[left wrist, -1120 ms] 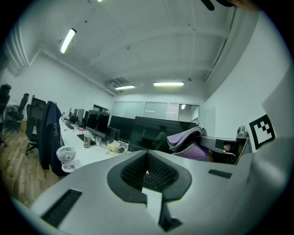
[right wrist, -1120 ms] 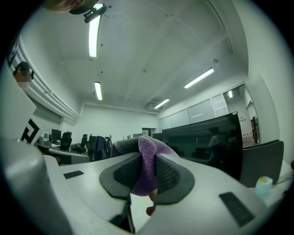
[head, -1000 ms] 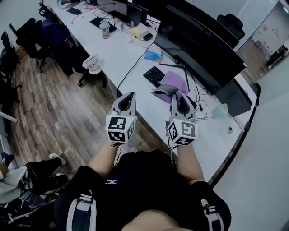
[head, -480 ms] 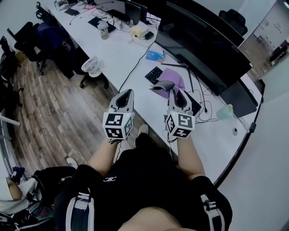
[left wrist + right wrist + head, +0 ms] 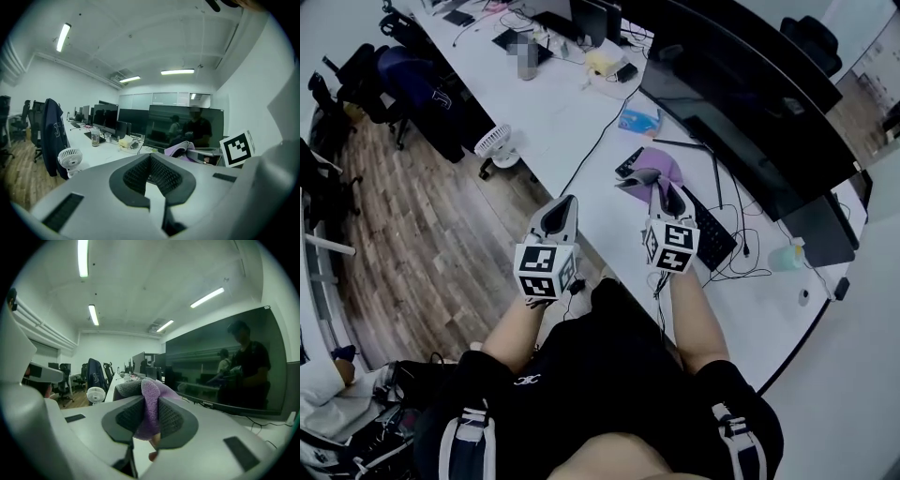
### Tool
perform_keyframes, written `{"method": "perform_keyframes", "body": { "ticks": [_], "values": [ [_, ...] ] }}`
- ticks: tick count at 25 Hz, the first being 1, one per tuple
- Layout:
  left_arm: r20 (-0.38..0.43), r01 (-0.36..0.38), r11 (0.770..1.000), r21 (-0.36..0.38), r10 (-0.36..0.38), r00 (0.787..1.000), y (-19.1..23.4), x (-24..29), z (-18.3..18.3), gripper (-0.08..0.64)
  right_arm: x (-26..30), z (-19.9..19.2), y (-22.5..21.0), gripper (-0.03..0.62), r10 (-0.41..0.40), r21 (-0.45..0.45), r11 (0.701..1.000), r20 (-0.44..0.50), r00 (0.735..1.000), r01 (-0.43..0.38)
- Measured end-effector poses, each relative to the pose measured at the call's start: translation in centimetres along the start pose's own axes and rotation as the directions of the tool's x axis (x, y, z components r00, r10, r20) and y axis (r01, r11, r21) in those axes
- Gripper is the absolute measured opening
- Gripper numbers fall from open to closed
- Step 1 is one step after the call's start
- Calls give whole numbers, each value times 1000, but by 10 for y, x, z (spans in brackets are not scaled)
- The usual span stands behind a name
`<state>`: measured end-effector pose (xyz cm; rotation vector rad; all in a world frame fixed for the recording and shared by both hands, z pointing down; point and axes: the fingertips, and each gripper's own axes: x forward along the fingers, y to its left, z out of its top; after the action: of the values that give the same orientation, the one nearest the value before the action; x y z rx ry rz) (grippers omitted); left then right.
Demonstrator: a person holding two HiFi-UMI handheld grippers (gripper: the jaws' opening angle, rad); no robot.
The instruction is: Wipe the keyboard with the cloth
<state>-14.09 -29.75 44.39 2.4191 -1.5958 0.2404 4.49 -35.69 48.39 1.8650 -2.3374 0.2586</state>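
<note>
A purple and grey cloth hangs bunched from my right gripper, which is shut on it above the left end of the black keyboard. The keyboard lies on the white desk in front of a wide dark monitor. In the right gripper view the cloth fills the space between the pads of the right gripper. My left gripper hovers off the desk's front edge, over the floor, shut with nothing in it. The left gripper looks along the desk.
A small white fan stands by the desk's front edge. A blue packet, cables and a teal bottle lie on the desk. Office chairs stand on the wooden floor at the left.
Both grippers have drifted slightly toward the desk and the view has shifted. The cloth stays clamped in the right gripper, now nearer the keyboard.
</note>
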Motion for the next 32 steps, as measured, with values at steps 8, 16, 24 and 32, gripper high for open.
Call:
{"method": "perform_keyframes", "body": {
  "ticks": [8, 16, 24, 32],
  "values": [
    [-66, -30, 999, -15, 29, 997, 29, 54, -17, 14, 108, -51, -13, 97, 8, -38, 999, -145, 989, -14],
    [-136, -65, 998, -20, 62, 989, 58, 84, -38, 14, 185, -107, -16, 97, -3, -65, 998, -295, 956, -17],
    [-155, -71, 997, -25, 66, 986, 70, 98, -48, 14, 220, -166, -20, 97, -55, -128, 992, -476, 878, -7],
    [-151, -68, 997, -36, 62, 987, 78, 96, -44, 14, 224, -170, -16, 97, -108, -220, 975, -539, 835, -16]
  ]
}}
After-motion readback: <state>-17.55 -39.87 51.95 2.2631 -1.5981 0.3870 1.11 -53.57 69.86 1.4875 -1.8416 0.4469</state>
